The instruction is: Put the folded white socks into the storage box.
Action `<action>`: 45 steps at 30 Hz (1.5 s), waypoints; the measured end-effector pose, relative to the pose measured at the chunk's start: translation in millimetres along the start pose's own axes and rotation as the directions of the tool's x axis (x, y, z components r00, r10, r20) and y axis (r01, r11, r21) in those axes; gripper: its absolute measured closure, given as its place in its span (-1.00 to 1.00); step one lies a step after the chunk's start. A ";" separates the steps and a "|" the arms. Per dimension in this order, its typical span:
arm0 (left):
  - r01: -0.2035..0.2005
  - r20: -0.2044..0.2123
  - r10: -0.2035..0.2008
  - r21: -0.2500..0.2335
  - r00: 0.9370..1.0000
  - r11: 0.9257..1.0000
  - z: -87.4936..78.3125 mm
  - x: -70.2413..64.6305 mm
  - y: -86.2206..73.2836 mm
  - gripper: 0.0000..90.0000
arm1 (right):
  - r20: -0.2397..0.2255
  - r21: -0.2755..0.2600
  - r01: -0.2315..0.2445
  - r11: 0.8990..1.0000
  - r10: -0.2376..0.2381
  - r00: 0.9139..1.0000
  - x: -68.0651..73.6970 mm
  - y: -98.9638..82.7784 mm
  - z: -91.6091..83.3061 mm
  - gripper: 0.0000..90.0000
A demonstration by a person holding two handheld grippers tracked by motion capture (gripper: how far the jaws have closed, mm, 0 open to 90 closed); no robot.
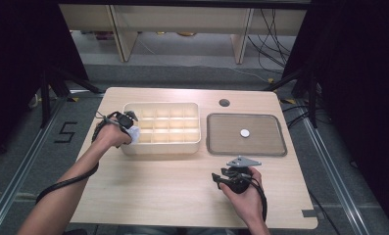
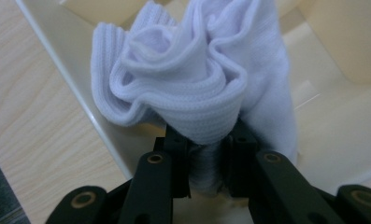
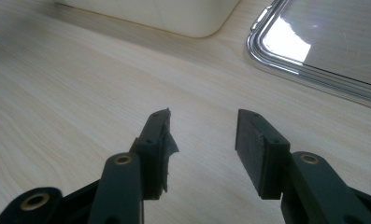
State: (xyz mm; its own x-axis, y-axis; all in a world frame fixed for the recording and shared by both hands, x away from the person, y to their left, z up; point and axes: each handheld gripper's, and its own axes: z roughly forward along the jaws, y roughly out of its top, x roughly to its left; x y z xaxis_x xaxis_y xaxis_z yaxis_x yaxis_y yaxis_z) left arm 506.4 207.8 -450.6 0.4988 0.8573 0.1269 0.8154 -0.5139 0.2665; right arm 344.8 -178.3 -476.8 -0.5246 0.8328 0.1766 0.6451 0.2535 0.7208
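A bunched white sock (image 2: 192,84) sits pinched between the black jaws of my left gripper (image 2: 204,154), over the left edge of the cream divided box (image 2: 71,84). From above, my left gripper (image 1: 132,128) holds the white sock (image 1: 133,134) at the box's (image 1: 161,147) front left corner. My right gripper (image 1: 231,171) rests low over the table in front of the metal tray (image 1: 280,147), jaws apart. In the right gripper view its fingertips (image 3: 202,133) stand open over bare wood with nothing between them.
The cream box has several small compartments. A small white round piece (image 1: 244,132) lies in the metal tray, whose shiny rim (image 3: 309,77) is just ahead of my right gripper. A cable hole (image 1: 224,103) is at the table's back. Shelving legs stand behind the table.
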 end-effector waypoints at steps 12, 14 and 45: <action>-0.009 0.005 0.009 -0.003 1.000 1.000 2.1 0.9 0.3 0.66 | 0.002 0.003 0.011 1.000 -0.011 1.000 0.6 1.5 -0.3 0.23; -0.014 0.007 0.014 0.004 1.000 1.000 2.0 1.1 1.1 0.66 | -0.010 -0.001 -0.002 1.000 0.002 1.000 1.1 1.5 -0.4 0.23; 0.069 0.077 -0.054 -0.210 0.996 0.975 -41.0 10.4 26.2 -0.03 | -0.025 -0.015 -0.039 0.999 0.038 0.999 -3.3 3.8 -2.2 0.22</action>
State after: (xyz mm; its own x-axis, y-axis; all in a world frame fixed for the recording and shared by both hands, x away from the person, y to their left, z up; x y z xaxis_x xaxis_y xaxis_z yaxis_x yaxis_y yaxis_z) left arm 520.9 204.5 -403.2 0.4752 0.8790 0.0385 0.7681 -0.4357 0.4693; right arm 347.8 -181.2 -473.3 -0.5131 0.8295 0.2204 0.6564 0.2137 0.7235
